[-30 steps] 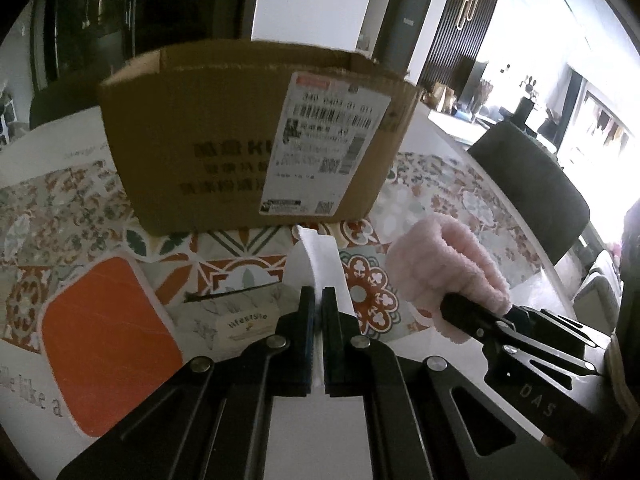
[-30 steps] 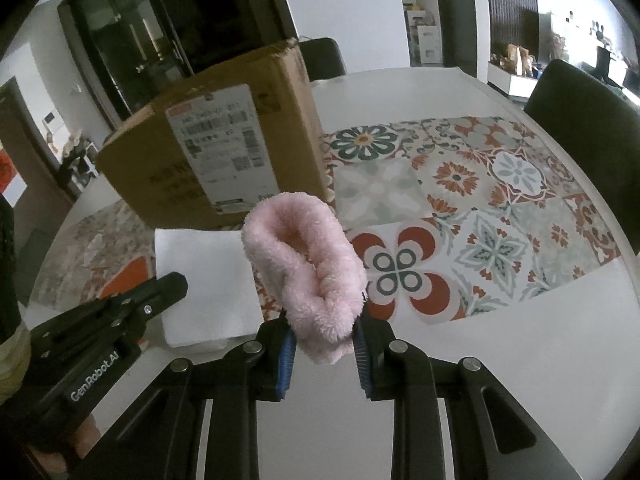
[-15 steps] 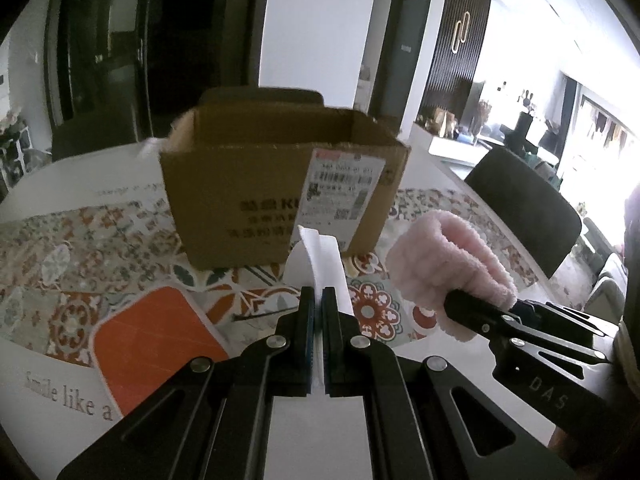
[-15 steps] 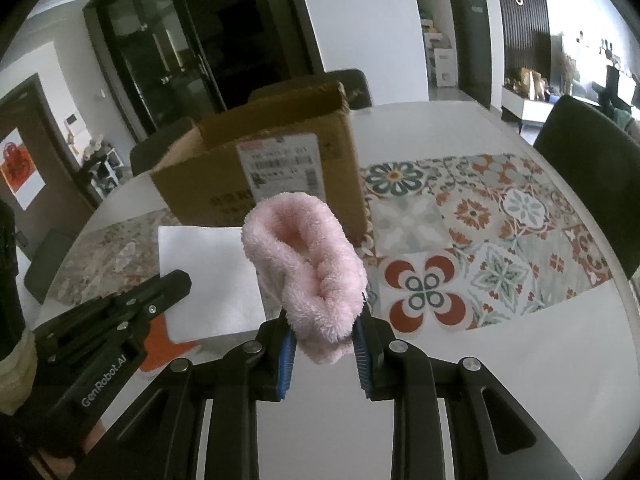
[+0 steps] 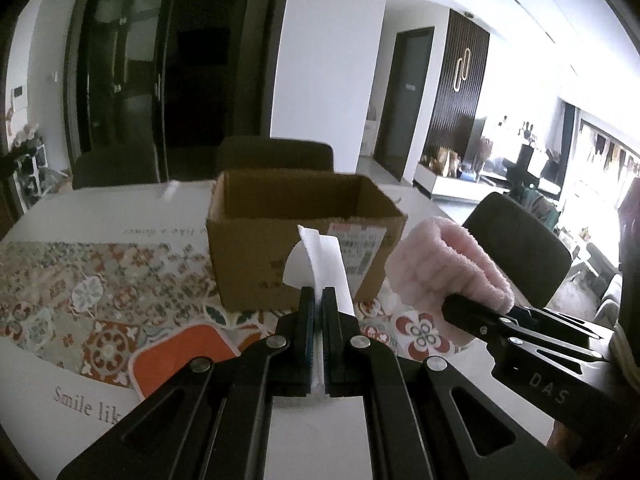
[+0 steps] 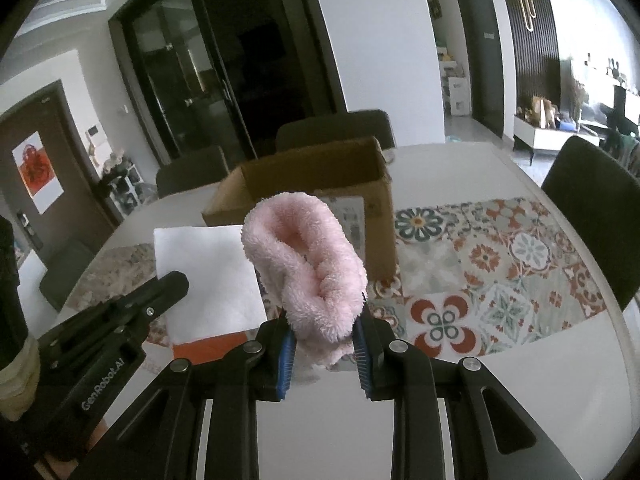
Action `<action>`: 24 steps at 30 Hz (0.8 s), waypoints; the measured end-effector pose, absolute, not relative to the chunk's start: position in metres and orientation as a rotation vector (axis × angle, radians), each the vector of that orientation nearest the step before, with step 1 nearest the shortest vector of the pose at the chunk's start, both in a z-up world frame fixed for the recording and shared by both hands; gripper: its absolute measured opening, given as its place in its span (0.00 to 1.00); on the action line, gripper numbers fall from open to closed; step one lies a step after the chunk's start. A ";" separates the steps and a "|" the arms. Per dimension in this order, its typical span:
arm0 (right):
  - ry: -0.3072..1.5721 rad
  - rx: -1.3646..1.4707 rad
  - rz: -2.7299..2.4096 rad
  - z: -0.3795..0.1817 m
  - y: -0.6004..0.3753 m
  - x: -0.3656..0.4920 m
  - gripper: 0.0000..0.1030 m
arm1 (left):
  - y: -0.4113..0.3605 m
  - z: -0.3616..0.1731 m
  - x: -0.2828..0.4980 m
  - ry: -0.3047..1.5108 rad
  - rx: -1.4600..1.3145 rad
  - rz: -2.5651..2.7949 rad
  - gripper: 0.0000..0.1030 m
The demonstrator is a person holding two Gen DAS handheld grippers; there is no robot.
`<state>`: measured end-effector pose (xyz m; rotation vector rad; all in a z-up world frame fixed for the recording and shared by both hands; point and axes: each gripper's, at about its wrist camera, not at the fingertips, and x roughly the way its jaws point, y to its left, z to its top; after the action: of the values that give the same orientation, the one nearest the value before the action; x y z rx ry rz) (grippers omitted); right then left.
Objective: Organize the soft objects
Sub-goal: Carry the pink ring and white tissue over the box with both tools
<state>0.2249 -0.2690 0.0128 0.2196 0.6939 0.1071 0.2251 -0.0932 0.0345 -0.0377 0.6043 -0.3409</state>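
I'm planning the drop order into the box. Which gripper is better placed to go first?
Probably the right. The right gripper is shut on the pink fluffy piece, which sits right in front of the box opening. The left gripper pinches a white cloth, lined up lower against the box wall.

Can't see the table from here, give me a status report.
Left gripper shut on white cloth. Right gripper shut on pink fluffy band. Open cardboard box ahead, nothing blocking it.
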 end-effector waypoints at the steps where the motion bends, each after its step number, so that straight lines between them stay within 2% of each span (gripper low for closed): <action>1: 0.684 0.220 0.108 0.017 -0.268 0.224 0.27 | -0.092 0.037 0.224 0.598 -0.039 -0.341 0.05; 24: 0.560 0.196 0.138 0.066 -0.253 0.231 0.27 | -0.074 0.094 0.227 0.453 -0.046 -0.337 0.05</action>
<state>0.2310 -0.2527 0.0662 0.1963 0.5596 0.1383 0.2273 -0.0739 0.0941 -0.0458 0.4534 -0.3366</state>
